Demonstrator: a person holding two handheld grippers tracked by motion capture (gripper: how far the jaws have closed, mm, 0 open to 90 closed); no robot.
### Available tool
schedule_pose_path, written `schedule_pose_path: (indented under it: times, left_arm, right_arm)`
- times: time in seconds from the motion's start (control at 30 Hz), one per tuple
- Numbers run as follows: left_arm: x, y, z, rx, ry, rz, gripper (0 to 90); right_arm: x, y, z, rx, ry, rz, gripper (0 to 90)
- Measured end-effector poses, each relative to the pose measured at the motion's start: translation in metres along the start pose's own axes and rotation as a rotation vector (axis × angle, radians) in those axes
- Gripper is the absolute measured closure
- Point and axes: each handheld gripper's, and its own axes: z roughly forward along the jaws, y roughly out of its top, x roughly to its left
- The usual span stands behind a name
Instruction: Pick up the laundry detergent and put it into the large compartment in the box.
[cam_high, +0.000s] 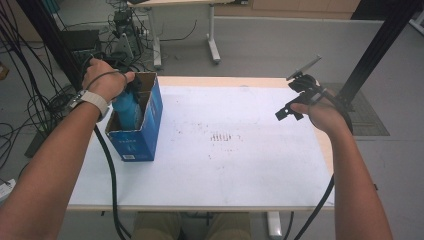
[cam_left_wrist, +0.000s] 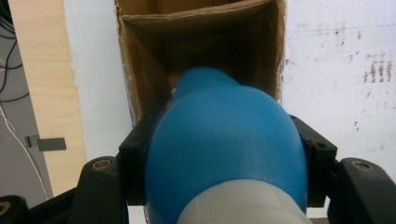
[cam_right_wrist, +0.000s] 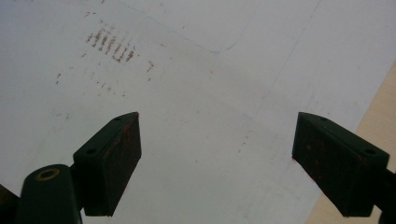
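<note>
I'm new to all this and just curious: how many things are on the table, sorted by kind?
Blue bottle: 1
Blue cardboard box: 1
Hand-held gripper: 2, the left hand-held gripper and the right hand-held gripper, held over the table
Total: 4

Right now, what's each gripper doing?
Left gripper: shut on the blue bottle, over the box.
Right gripper: open, holding nothing, above the table.

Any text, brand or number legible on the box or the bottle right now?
Blue cardboard box: white print and a small label on its front face, too blurred to read.
Blue bottle: no print on the side in view.
White table sheet: reddish marks, no letters.
</note>
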Motion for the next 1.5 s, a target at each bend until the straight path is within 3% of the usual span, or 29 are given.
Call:
schedule_pose_path:
  times: [0.77, 1.5]
  left_arm:
    - [-0.003, 0.001, 0.039, 0.023, 0.013, 0.042, 37.9]
    - [-0.002, 0.002, 0.062, 0.040, 0.014, 0.063, 37.8]
  right_arm:
    - [-0.002, -0.002, 0.005, 0.005, 0.004, 0.007, 15.5]
    - [-0.002, -0.001, 0.008, 0.013, 0.005, 0.007, 15.5]
